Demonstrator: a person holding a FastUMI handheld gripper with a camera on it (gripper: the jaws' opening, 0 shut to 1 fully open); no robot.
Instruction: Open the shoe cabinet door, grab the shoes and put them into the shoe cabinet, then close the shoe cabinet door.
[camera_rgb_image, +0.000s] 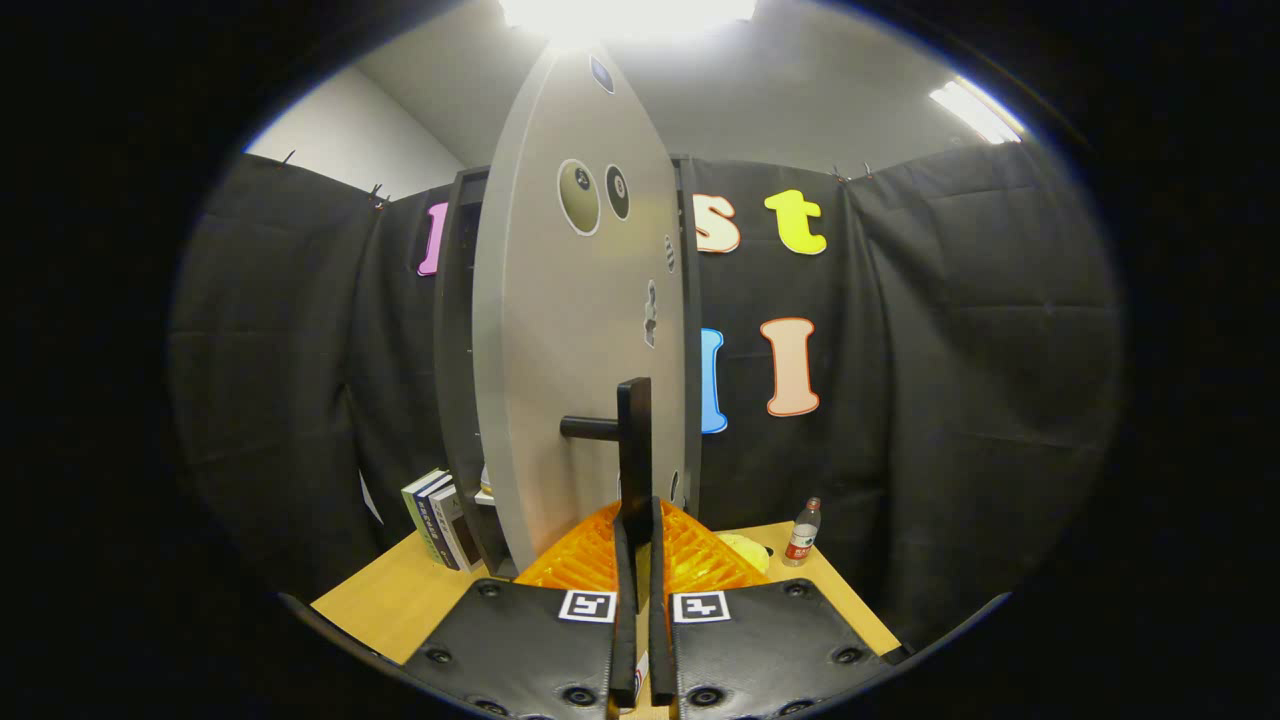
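While the gripper (640, 545) fingers pinch the door handle (634, 450) between them, grip looks thin | door (570, 330) stands edge-on just ahead, partly swung | risk: handle slips out if the pull runs off the hinge arc | cabinet (460, 360) beyond, left; shoes unseen | books (440, 520), bottle (803, 532) on table (390, 600).

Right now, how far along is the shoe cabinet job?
Early stage. The grey cabinet door with round stickers already stands swung out from the dark shoe cabinet frame. In hand: the gripper is shut on the door's black bar handle, both fingers pressing it. Left: picking up the shoes, placing them inside and closing the door; no shoes can be made out here.
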